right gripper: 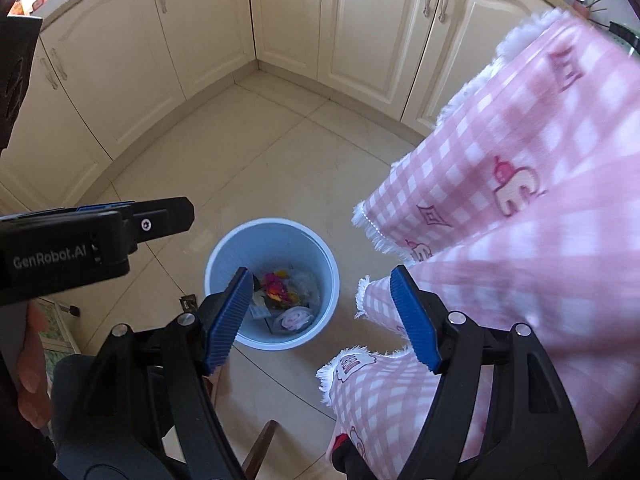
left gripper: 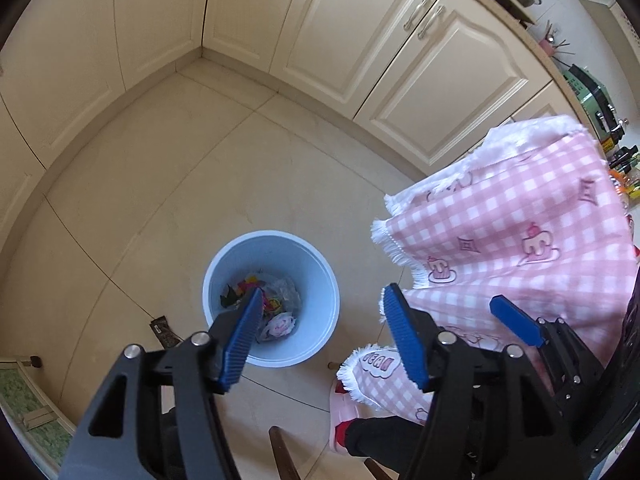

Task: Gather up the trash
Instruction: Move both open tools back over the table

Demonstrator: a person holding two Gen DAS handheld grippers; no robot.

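Observation:
A light blue bin [left gripper: 316, 320] stands on the tiled floor, seen from above in both views. Inside lie colourful wrappers [left gripper: 276, 300], clear plastic and a pink-white crumpled wad [left gripper: 280, 324]. My left gripper [left gripper: 324, 336] hangs above the bin, open, with nothing between its blue pads. Above the bin [right gripper: 272, 240] as well, my right gripper [right gripper: 322, 316] stands open and empty over the wrappers [right gripper: 280, 284]. In the right wrist view the left gripper's black finger [right gripper: 164, 220] shows at the left. A dark wrapper [left gripper: 162, 330] lies on the floor left of the bin.
A pink checked tablecloth [left gripper: 520, 220] hangs down on the right, close to the bin. Cream cabinets [left gripper: 360, 40] line the corner behind. A black trouser leg [left gripper: 384, 436] and a wooden chair leg [left gripper: 280, 452] sit at the bottom. A hand [right gripper: 32, 360] grips the left tool.

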